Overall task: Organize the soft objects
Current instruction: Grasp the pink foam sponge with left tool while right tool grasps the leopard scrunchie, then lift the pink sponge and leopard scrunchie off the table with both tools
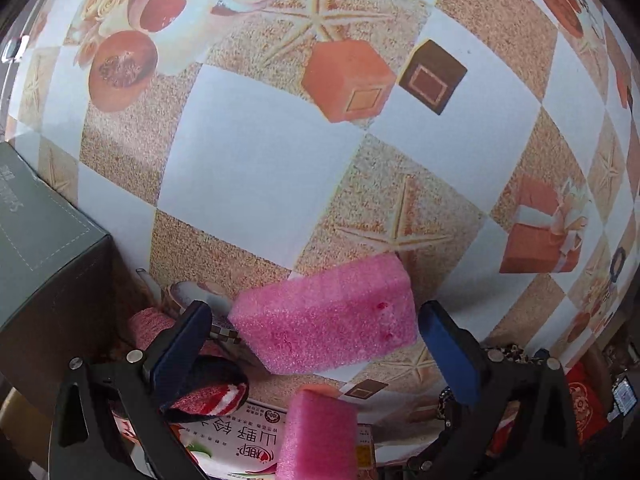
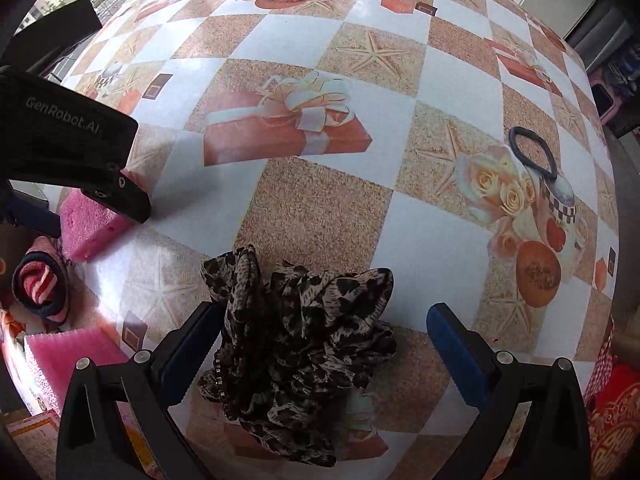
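Soft objects lie between both sets of tongs, and neither is gripped yet. Your left gripper [image 1: 316,344] stands wide, its blue pads on either side of a pink foam block [image 1: 326,316] without touching it; the block rests on the patterned tablecloth [image 1: 248,168]. Your right gripper [image 2: 326,352] is likewise spread wide around a leopard-print scarf [image 2: 298,344], which sits bunched on the cloth; the left pad looks very close to the fabric, though contact cannot be confirmed.

Outward from the left tongs you see a second pink foam piece [image 1: 320,432] over a printed carton [image 1: 240,440], a red-and-white striped sock [image 1: 212,396] beside it, and a grey box [image 1: 44,256] at the left edge. Outward from the right tongs, a dark hair tie [image 2: 532,152] lies well apart on the far cloth.

Judged from this layout, sorting is partly done: some soft pieces seem gathered near the carton, while the block, scarf and hair tie remain loose.
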Available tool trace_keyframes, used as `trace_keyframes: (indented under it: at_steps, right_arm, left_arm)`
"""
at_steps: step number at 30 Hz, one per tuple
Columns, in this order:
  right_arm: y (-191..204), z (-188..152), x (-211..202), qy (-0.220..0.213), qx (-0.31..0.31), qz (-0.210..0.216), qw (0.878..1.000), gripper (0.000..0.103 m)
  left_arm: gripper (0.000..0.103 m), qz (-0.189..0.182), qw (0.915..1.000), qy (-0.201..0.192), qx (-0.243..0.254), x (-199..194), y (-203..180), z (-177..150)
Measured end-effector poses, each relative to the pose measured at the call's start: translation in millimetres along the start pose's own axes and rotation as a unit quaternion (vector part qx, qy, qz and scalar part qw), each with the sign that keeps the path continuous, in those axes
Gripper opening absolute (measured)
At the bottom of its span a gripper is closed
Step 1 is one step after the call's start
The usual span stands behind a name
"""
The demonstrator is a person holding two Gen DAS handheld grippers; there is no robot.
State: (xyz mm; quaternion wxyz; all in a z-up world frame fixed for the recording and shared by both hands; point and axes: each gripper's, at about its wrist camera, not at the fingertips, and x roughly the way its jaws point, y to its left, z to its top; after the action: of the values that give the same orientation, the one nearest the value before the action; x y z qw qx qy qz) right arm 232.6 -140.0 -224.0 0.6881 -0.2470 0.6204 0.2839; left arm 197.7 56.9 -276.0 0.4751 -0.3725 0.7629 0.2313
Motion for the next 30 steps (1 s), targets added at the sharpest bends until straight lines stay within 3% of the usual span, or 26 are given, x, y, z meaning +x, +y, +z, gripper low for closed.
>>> trace_keyframes:
  at_steps: [1, 6, 8, 9, 11, 13, 18, 20, 26, 30]
  right_arm:
    - [-1, -1, 2, 0.004, -0.006, 0.000, 1.000, 0.103]
    - [9, -6, 9, 0.038, -0.003, -0.004, 0.999, 0.101]
    - [9, -6, 4, 0.033, 0.000, -0.004, 0.999, 0.093]
    - [9, -6, 0, 0.028, -0.002, -0.004, 1.000, 0.084]
    - [10, -5, -8, 0.021, -0.010, -0.002, 1.000, 0.068]
    - [10, -3, -16, 0.016, -0.012, 0.003, 1.000, 0.050]
    - [-3, -3, -28, 0.017, 0.023, 0.039, 0.999, 0.046]
    - [-12, -4, -35, 0.013, 0.036, 0.056, 0.998, 0.035]
    - [-41, -14, -49, 0.008, 0.081, 0.080, 0.993, 0.035]
    - [-55, -24, -61, -0.001, 0.108, 0.094, 0.990, 0.035]
  left_arm:
    - [0.103, -0.013, 0.9998, 0.008, -0.009, 3, 4, 1]
    - [0.102, -0.007, 1.0000, 0.001, 0.005, 5, -5, 0]
    - [0.098, -0.008, 0.9999, -0.003, 0.004, 2, -7, -4]
    - [0.096, -0.007, 0.9999, -0.007, 0.007, 1, -8, -5]
    - [0.079, -0.002, 0.9996, -0.022, 0.020, -10, -13, -8]
    - [0.078, 0.001, 0.9986, -0.036, 0.039, -17, -19, -9]
    - [0.078, 0.003, 0.9939, -0.073, 0.083, -34, -28, -15]
    - [0.078, 0.009, 0.9882, -0.102, 0.115, -48, -38, -22]
    - [0.078, 0.036, 0.9540, -0.185, 0.233, -88, -74, -60]
    - [0.078, 0.029, 0.9357, -0.210, 0.282, -105, -97, -88]
